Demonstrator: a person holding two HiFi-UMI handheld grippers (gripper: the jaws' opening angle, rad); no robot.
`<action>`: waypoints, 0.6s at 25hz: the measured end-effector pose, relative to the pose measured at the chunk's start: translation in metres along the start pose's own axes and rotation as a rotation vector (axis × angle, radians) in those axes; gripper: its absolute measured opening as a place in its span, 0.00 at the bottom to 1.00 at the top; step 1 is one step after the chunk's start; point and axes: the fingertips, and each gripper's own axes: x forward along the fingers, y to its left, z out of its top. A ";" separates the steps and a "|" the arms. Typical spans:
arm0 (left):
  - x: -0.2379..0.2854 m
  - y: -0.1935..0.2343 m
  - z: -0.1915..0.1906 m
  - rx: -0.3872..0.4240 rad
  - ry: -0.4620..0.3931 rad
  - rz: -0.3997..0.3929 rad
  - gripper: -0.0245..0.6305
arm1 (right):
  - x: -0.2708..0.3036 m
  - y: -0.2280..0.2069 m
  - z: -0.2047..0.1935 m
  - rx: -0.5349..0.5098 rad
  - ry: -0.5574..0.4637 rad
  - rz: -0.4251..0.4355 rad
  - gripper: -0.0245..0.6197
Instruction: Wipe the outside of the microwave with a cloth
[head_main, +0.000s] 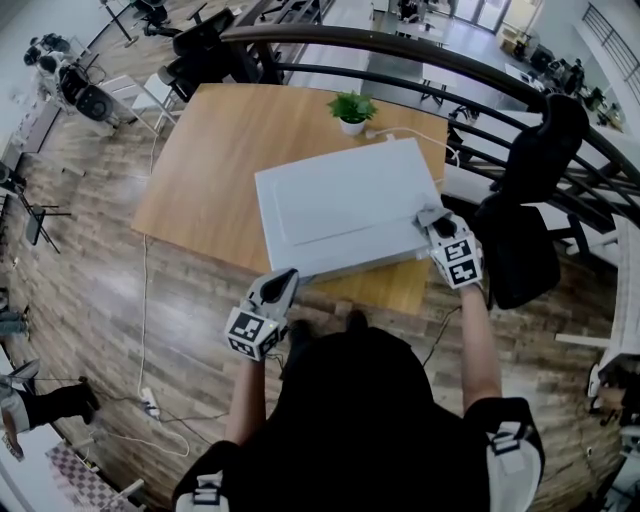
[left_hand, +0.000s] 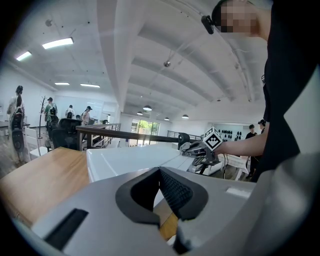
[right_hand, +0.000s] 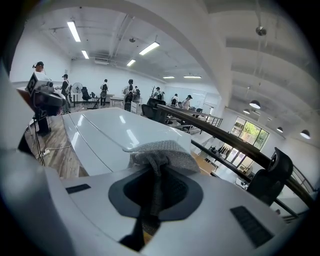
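A white microwave (head_main: 345, 205) lies flat and wide on a wooden table (head_main: 215, 150). My right gripper (head_main: 436, 222) rests on its top near the front right corner, shut on a grey cloth (right_hand: 162, 155) that is bunched between the jaws and spread on the white top (right_hand: 105, 132). My left gripper (head_main: 280, 287) hovers at the microwave's front left corner, beside the table edge, with its jaws shut and nothing between them (left_hand: 161, 192). In the left gripper view the microwave (left_hand: 130, 159) lies just ahead, with the right gripper (left_hand: 200, 148) beyond it.
A small potted plant (head_main: 352, 109) stands behind the microwave, with a white cable (head_main: 415, 133) running past it. A black office chair (head_main: 525, 215) stands right of the table. A dark railing (head_main: 400, 55) curves behind. A power strip (head_main: 150, 403) and cable lie on the floor at left.
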 end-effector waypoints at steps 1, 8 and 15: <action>0.000 0.000 0.000 0.000 0.001 0.002 0.04 | 0.001 -0.002 0.000 0.001 -0.003 -0.001 0.07; 0.001 -0.003 0.002 0.002 -0.005 0.014 0.04 | 0.007 -0.016 -0.003 0.003 -0.005 -0.009 0.07; -0.002 -0.006 -0.002 -0.006 -0.005 0.036 0.04 | 0.018 -0.033 0.001 -0.011 0.006 -0.005 0.07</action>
